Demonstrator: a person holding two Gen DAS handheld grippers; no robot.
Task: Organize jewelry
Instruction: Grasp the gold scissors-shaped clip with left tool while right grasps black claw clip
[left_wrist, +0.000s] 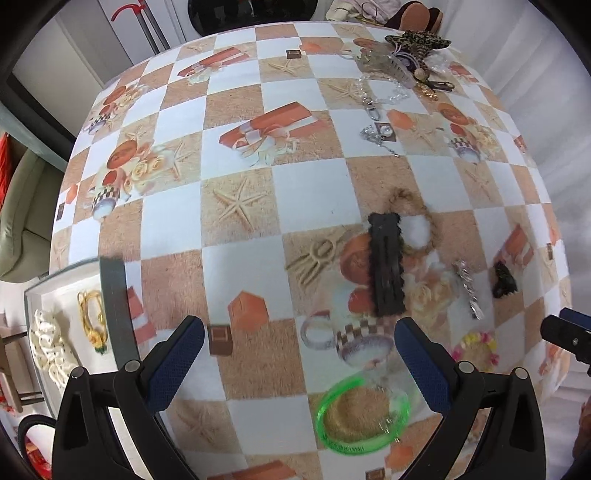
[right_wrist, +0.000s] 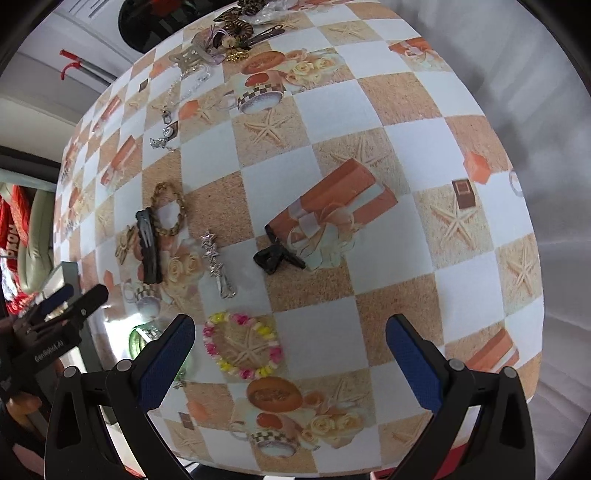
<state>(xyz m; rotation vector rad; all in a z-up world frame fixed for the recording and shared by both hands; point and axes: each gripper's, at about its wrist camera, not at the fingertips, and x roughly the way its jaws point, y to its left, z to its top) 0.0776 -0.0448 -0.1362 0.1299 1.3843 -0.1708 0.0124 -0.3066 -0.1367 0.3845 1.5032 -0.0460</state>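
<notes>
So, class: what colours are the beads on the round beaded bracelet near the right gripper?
Pink, yellow and white beads on the round beaded bracelet; clearest in the right wrist view.

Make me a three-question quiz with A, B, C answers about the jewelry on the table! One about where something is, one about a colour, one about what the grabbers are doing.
1. Where does the black hair clip lie?
A. Across the braided bracelet
B. Inside the jewelry box
C. On top of the flower bead bracelet

2. What colour is the plastic bangle near the left gripper?
A. Red
B. Green
C. Blue

3. How do the right gripper's jaws stand?
A. Shut on a clip
B. Shut on nothing
C. Open, holding nothing

Answers:
1 A, the clip's top end overlaps the braided ring.
2 B, it shows bright see-through green.
3 C, the blue pads stand wide apart over the tablecloth.
</notes>
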